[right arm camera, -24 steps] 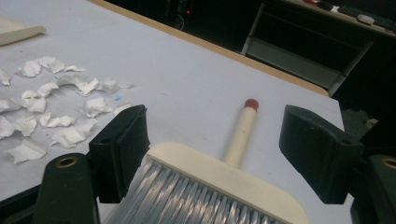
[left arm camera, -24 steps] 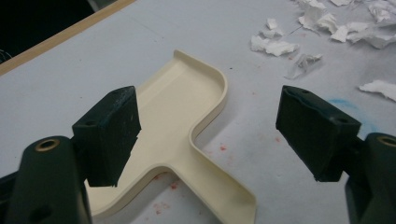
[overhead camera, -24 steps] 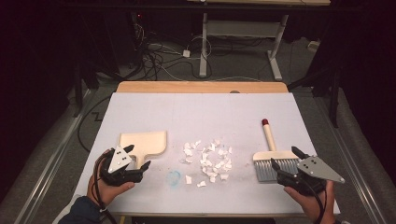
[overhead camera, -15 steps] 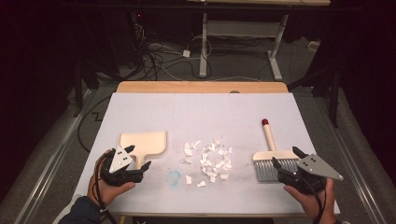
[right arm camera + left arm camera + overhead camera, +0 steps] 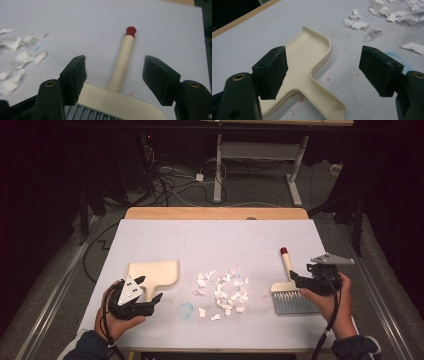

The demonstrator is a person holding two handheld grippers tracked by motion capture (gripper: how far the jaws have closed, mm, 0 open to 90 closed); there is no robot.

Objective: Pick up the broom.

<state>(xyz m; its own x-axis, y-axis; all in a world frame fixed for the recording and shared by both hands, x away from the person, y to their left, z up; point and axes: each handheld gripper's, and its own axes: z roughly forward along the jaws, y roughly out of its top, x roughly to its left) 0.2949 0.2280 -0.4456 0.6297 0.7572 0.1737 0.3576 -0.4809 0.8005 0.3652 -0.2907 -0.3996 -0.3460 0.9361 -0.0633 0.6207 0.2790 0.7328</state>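
Dustpan and brush lie on white table, dark cabled floor behind.

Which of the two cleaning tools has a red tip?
The brush, by the right gripper: its handle ends in a red cap. The dustpan is plain cream.

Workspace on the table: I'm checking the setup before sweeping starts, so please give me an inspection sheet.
Surface: pale grey table cover, red specks and a blue smudge.
Job's things: cream plastic dustpan lying flat at left; cream hand brush with grey bristles and red-tipped handle at right; torn white paper scraps heaped between them.
Clutter: nothing seen.
Grippers: left gripper open, jaws astride the dustpan's handle, not pressing; right gripper open above the brush handle.
Cables: black leads trail from each gripper; tangled cables on the floor beyond.
Surroundings: dark room, white desk frame behind.
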